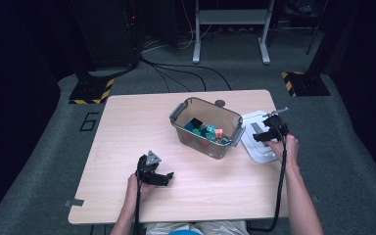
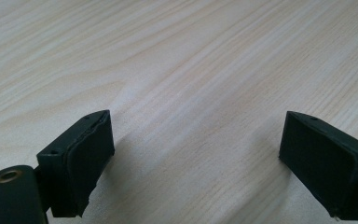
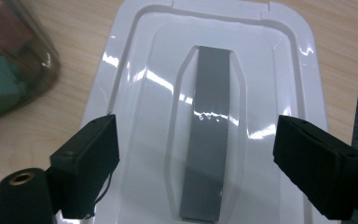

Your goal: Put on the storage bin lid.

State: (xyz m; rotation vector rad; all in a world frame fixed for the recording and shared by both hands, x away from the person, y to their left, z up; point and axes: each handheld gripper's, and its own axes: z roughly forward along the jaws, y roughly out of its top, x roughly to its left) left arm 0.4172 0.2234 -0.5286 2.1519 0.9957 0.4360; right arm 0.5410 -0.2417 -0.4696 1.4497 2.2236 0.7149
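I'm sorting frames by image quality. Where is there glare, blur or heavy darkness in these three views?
High view: the table is evenly lit and the floor around it falls into near black. Right gripper view: bright glare streaks on the glossy white lid, and the clear bin at the left edge is blurred. Left gripper view: soft shadows under the left gripper, wood grain fairly sharp.

Only one readable mark: a large "6" (image 1: 89, 121) outlined in dark tape on the grey floor (image 1: 39, 161), left of the table, well beyond the left gripper (image 1: 157, 177); no other txt, labels or brands were legible.
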